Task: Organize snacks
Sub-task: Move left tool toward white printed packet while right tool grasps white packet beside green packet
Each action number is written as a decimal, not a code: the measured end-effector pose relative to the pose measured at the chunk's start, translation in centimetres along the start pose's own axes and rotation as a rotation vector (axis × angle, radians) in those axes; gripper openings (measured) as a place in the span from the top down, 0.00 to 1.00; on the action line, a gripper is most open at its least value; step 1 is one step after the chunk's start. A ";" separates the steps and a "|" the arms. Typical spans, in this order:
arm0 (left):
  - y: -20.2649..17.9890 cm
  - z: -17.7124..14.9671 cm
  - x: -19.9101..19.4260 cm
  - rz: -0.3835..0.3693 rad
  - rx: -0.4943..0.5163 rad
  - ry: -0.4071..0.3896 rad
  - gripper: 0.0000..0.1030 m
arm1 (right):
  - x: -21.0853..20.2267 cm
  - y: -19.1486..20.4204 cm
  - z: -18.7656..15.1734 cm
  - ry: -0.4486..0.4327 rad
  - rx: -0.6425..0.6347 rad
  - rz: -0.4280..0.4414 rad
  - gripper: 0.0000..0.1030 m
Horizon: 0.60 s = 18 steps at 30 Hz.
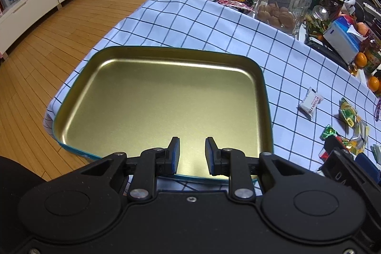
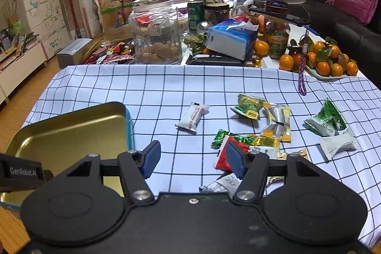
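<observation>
An empty gold tin tray [image 1: 152, 101] with a teal rim lies on the checked tablecloth; it also shows in the right wrist view [image 2: 66, 132] at the left. My left gripper [image 1: 192, 154] is open and empty, just above the tray's near edge. My right gripper [image 2: 192, 158] is open and empty above the cloth. Several wrapped snacks lie loose to its right: a white packet [image 2: 192, 117], a green-yellow one [image 2: 247, 106], a yellow one [image 2: 277, 123], a red one [image 2: 223, 154] by the right finger, and a green-white one [image 2: 326, 120]. The white packet [image 1: 310, 102] also shows right of the tray.
A glass cookie jar [image 2: 154, 35] stands at the table's back, with a tissue pack [image 2: 231, 36], cans, a plate of tangerines [image 2: 331, 61] and a purple cord [image 2: 302, 68] beside it. The table's left edge drops to the wooden floor [image 1: 47, 44].
</observation>
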<state>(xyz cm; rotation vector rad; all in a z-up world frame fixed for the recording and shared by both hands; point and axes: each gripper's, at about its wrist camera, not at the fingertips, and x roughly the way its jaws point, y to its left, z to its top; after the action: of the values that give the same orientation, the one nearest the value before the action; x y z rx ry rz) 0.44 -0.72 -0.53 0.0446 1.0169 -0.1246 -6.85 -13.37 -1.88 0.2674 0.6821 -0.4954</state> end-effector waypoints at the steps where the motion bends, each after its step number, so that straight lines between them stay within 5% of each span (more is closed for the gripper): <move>1: -0.3 0.0 0.1 -0.004 0.007 0.003 0.67 | 0.1 -0.4 0.1 0.001 0.013 -0.007 0.39; 12: -5.7 -1.2 0.2 -0.089 0.191 0.025 0.67 | 1.0 -9.7 2.2 -0.030 0.308 -0.148 0.44; 18: -9.9 -2.0 0.3 -0.190 0.320 0.047 0.67 | 2.0 -17.9 1.6 0.012 0.578 -0.205 0.53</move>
<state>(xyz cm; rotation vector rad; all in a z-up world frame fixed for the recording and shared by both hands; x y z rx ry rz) -2.31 -10.41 -1.64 0.2436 1.0390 -0.4610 -13.97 -29.90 -3.34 0.7476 0.5684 -0.8857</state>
